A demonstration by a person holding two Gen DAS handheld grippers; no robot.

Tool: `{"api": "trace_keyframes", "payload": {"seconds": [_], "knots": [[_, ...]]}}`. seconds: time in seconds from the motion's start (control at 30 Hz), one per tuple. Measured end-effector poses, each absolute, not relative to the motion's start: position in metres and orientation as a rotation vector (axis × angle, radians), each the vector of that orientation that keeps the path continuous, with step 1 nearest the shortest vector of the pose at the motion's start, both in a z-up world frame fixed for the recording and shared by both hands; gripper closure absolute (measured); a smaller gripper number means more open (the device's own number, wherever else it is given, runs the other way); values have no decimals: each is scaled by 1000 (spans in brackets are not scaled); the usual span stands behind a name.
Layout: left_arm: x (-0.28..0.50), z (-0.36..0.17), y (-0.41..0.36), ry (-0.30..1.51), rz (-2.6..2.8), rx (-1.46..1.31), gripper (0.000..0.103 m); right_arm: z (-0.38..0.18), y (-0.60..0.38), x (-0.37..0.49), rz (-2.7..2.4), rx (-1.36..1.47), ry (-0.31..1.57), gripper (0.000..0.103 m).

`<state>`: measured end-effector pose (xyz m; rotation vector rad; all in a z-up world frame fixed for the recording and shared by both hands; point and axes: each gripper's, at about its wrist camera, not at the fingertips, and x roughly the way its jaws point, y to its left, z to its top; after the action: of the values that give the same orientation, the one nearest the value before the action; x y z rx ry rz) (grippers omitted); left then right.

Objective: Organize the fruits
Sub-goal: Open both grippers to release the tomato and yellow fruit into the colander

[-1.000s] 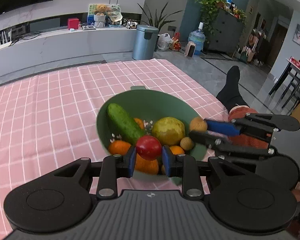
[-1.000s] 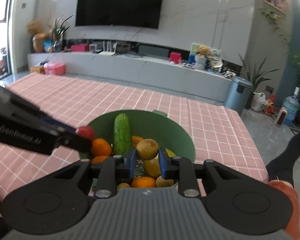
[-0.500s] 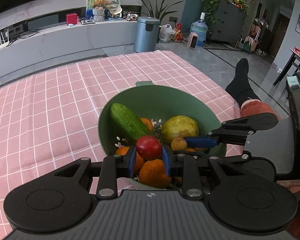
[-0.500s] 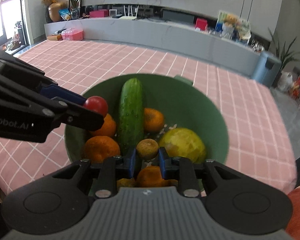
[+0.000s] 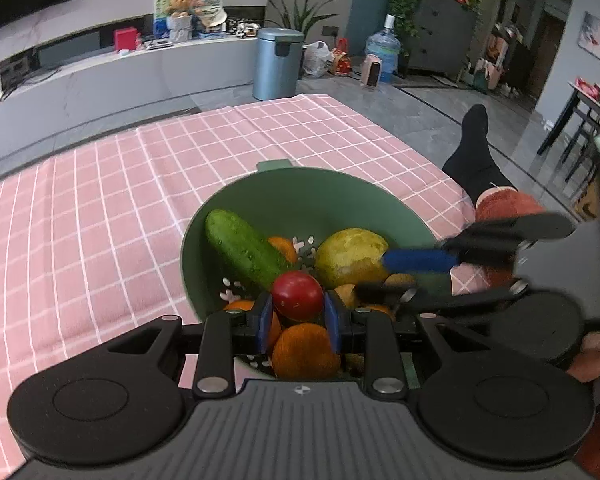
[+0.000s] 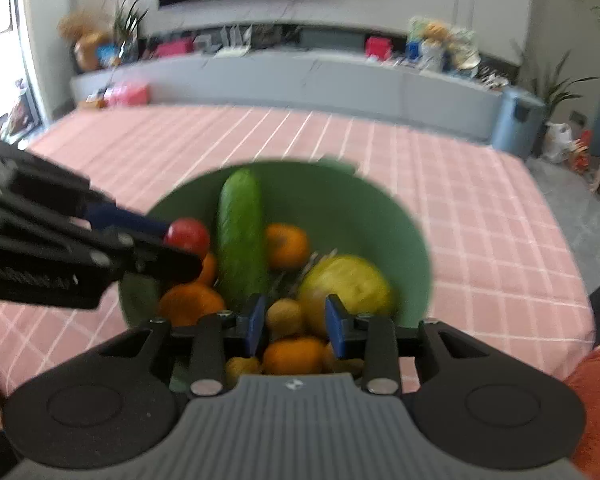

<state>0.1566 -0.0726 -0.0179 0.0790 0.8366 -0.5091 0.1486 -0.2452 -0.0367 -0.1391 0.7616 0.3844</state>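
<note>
A green bowl [image 5: 340,200] [image 6: 340,200] on the pink checked cloth holds a cucumber [image 5: 244,248] [image 6: 240,232], a yellow-green fruit [image 5: 348,252] [image 6: 344,284], several oranges [image 5: 304,350] [image 6: 286,244] and small brown fruits. My left gripper [image 5: 298,312] [image 6: 186,246] is shut on a red tomato [image 5: 298,296] [image 6: 188,234] just over the bowl's near left side. My right gripper [image 6: 292,326] [image 5: 374,276] is low over the bowl's near right side. Its jaws are opening, and a small brown fruit [image 6: 285,316] sits between them with a gap on its right.
The pink cloth [image 5: 100,208] stretches to the left of the bowl and beyond it. The table's right edge [image 5: 432,160] is close to the bowl. A person's leg in a black sock [image 5: 476,148] stretches past that edge. A grey bin [image 5: 278,64] stands on the floor beyond.
Both grippers came down closer to the fruit in the bowl. The right jaws, shut on the small brown fruit before, have parted. The left still grips the tomato.
</note>
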Motion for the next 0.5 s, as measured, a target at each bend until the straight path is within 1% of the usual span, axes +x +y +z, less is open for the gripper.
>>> {"api": "trace_keyframes", "payload": {"seconds": [0.17,0.3,0.5], "knots": [[166,-18,-93,816,-550,189,72,-23,-261,148,257,-116,668,73],[175,-27,-114,823,-582,284,72,-23,-268,152,246,-57,670,73],[187,-39,-133,840,-573,395,72,-22,-269,153,236,-45,665,73]]}}
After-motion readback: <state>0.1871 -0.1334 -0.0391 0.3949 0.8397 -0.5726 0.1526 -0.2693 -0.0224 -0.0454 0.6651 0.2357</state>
